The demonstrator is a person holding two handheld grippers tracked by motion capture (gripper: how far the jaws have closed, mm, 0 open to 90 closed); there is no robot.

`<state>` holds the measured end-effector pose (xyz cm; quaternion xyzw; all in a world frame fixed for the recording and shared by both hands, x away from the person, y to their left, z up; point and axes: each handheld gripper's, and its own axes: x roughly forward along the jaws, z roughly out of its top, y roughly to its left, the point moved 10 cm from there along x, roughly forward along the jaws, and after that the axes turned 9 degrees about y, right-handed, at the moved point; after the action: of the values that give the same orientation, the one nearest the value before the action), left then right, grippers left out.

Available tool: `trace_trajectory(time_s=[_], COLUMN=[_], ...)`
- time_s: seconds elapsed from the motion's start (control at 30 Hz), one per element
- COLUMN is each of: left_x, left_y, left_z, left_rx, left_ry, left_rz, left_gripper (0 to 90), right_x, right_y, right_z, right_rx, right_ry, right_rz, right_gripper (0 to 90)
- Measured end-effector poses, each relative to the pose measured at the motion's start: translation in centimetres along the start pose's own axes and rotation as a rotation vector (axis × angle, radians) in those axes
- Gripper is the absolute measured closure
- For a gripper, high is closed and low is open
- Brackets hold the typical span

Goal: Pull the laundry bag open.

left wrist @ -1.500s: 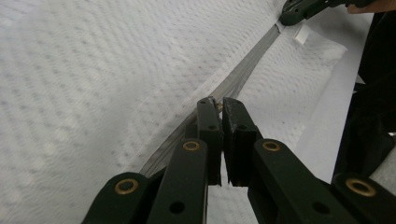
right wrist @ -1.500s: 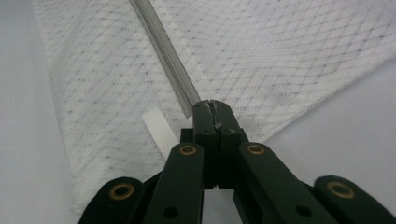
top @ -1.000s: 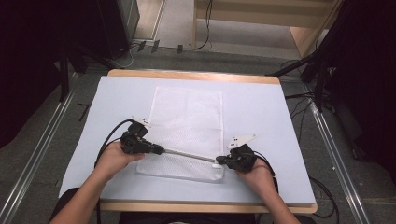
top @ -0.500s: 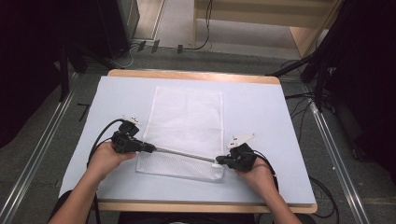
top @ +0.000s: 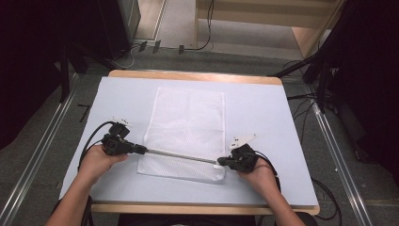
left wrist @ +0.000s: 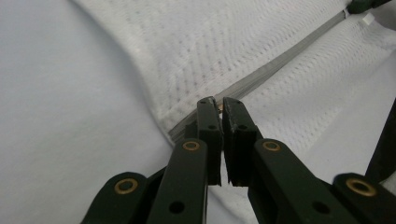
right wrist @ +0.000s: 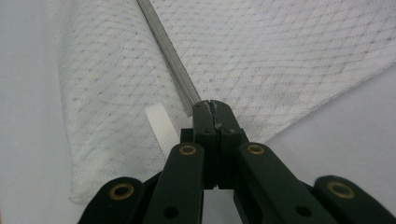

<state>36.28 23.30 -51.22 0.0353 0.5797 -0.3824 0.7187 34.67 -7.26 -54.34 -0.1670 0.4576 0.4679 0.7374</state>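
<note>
A white mesh bag [top: 186, 134] lies flat in the middle of the pale blue table [top: 263, 113], with bare table all around it. Its grey zipper [top: 181, 155] runs across the near end. The left gripper [top: 141, 149] is closed on the zipper at the bag's left edge. The right gripper [top: 220, 162] is closed on the zipper's other end, at the bag's near right corner. The right gripper view shows a small white tag [right wrist: 159, 122] just beside the jaws.
</note>
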Motion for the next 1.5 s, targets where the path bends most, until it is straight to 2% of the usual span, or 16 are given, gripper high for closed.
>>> trace_trajectory(time_s=[0.13, 0.2, 0.7, 1.03, 1.1, 1.17, 1.23, 1.3, 1.43, 1.5], left_x=[-0.4, -0.5, -0.5, -0.5, -0.5, -0.5, -0.7, -1.1, -1.6, -1.7], left_y=[1.0, 1.1, 0.6, 0.1, 0.1, 0.4, 0.6, 0.7, 0.6, 0.7], left_z=[-0.8, -1.1, -1.8, -2.4, -2.4, -2.3, -2.1, -1.8, -1.3, -1.1], left_rx=[-0.023, -0.034, -0.027, -0.022, -0.008, 0.016, 0.026, 0.058, 0.068, 0.067], left_ry=[0.001, -0.006, -0.004, -0.010, -0.015, -0.033, -0.060, -0.092, -0.147, -0.154], left_rz=[0.012, -0.003, -0.021, -0.024, -0.018, 0.005, 0.017, 0.039, 0.036, 0.047], left_gripper=[87.9, 87.9, 87.4, 87.1, 86.8, 82.6, 72.4, 66.3, 55.8, 51.5], right_x=[0.0, 0.1, 0.1, 0.1, 0.1, 0.1, 0.0, -0.1, -0.6, -0.9], right_y=[0.0, -0.1, -0.1, -0.2, -0.2, -0.2, -0.1, 0.3, 0.5, 0.3], right_z=[0.0, 0.1, 0.2, 0.3, 0.3, 0.3, 0.4, 0.8, 1.5, 1.7], right_rx=[-0.001, -0.007, 0.007, -0.001, 0.000, 0.000, 0.003, -0.003, -0.019, -0.008], right_ry=[0.001, -0.003, 0.009, 0.019, 0.020, 0.023, 0.028, 0.017, -0.021, -0.042], right_rz=[0.004, 0.005, 0.023, 0.026, 0.032, 0.033, 0.039, 0.063, 0.058, 0.053], right_gripper=[90.0, 90.0, 90.0, 90.0, 90.0, 90.0, 90.0, 88.3, 83.6, 79.3])
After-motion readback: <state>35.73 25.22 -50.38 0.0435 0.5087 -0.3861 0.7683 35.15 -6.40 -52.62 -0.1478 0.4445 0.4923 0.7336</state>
